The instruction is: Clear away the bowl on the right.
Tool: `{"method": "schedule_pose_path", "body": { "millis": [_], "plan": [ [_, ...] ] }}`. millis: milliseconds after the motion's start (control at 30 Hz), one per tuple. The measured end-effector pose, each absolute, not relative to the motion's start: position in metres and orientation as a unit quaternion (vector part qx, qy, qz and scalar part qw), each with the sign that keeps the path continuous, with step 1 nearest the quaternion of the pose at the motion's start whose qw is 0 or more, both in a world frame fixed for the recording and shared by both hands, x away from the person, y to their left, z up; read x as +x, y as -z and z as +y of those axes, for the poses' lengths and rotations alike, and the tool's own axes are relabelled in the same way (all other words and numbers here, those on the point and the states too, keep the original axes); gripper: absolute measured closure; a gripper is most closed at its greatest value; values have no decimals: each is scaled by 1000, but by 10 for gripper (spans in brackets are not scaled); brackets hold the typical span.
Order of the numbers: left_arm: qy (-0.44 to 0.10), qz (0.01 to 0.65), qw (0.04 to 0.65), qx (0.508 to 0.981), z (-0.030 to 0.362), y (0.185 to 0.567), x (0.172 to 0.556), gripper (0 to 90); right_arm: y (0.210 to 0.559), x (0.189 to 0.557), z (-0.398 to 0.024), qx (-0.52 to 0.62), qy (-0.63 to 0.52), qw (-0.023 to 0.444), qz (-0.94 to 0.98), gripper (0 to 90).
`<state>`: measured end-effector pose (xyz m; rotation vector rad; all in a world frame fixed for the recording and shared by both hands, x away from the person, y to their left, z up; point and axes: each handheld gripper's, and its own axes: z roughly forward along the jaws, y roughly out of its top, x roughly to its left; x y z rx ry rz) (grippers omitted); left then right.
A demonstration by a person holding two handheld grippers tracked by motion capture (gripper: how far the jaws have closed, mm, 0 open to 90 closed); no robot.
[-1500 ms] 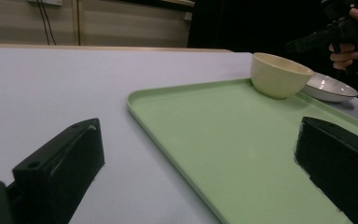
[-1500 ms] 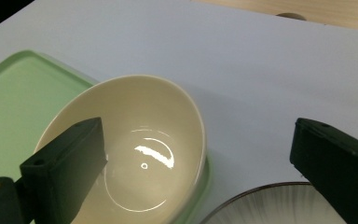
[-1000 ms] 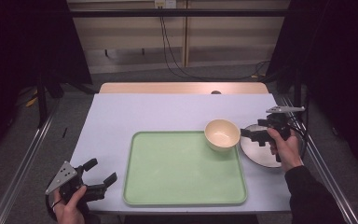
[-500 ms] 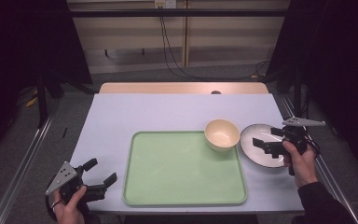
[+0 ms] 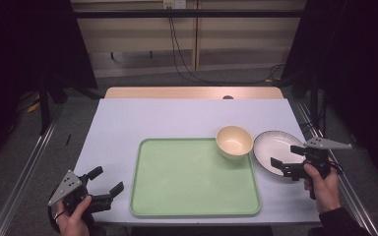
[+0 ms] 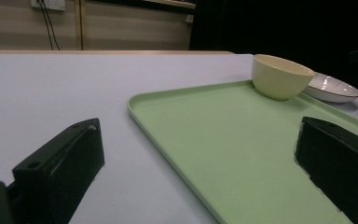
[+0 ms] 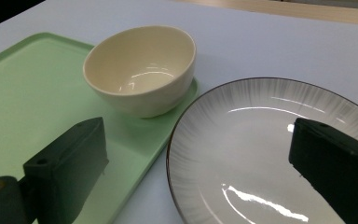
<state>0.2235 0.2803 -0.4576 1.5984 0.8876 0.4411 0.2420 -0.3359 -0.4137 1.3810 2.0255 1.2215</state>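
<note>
A pale green tray [image 5: 195, 177] lies flat on the white worktop [image 5: 167, 118]. A cream bowl [image 5: 234, 141] sits upright in the tray's far right corner, and a white dark-rimmed plate [image 5: 274, 151] rests on the worktop just beside that edge. The right gripper [image 5: 292, 159], held in the right hand [image 5: 321, 184] at the worktop's right edge, hovers over the plate's near side with its fingers [image 7: 67, 163] wide apart, holding nothing. The left gripper [image 5: 102, 182], in the left hand [image 5: 74, 219] at the near left corner, points towards the tray, its fingers [image 6: 60, 170] also spread and empty.
</note>
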Motion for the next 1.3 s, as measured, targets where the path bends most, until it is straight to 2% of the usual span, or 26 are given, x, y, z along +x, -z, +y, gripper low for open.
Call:
{"method": "schedule_pose_path", "body": {
  "millis": [933, 1300],
  "plan": [
    [-195, 381, 593, 682, 280, 456, 223, 14, 433, 180, -342, 505, -447, 207, 708, 33],
    [-189, 385, 594, 681, 279, 458, 225, 14, 437, 183, -334, 495, -432, 188, 730, 34]
  ]
}}
